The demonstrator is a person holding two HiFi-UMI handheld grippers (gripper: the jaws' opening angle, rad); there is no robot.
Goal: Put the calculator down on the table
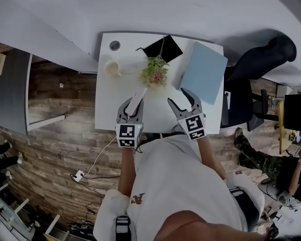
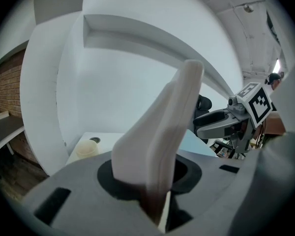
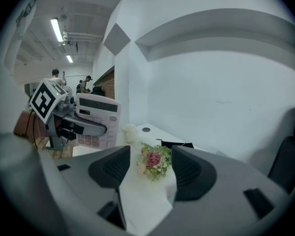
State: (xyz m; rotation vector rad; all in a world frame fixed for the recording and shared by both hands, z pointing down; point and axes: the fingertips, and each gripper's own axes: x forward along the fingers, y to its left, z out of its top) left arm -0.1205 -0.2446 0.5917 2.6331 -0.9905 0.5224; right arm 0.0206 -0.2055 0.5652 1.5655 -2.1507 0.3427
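My left gripper (image 1: 131, 109) is shut on the white calculator (image 1: 137, 101), holding it over the near part of the white table (image 1: 106, 104). In the left gripper view the calculator (image 2: 162, 136) stands edge-on between the jaws, rising up and to the right. The right gripper view shows its face, display and keys (image 3: 97, 118), with the left gripper's fingers (image 3: 83, 127) across it. My right gripper (image 1: 176, 95) stands open beside it, over the table's near right, with nothing between its jaws. Past those jaws (image 3: 150, 168) lies bare table top.
A small potted flower plant (image 1: 155, 70) stands mid-table, with a cream cup (image 1: 112, 67) to its left. A black tablet (image 1: 163, 48) lies at the back and a light blue folder (image 1: 203, 72) at the right. A black chair (image 1: 261, 59) stands beyond the table's right edge.
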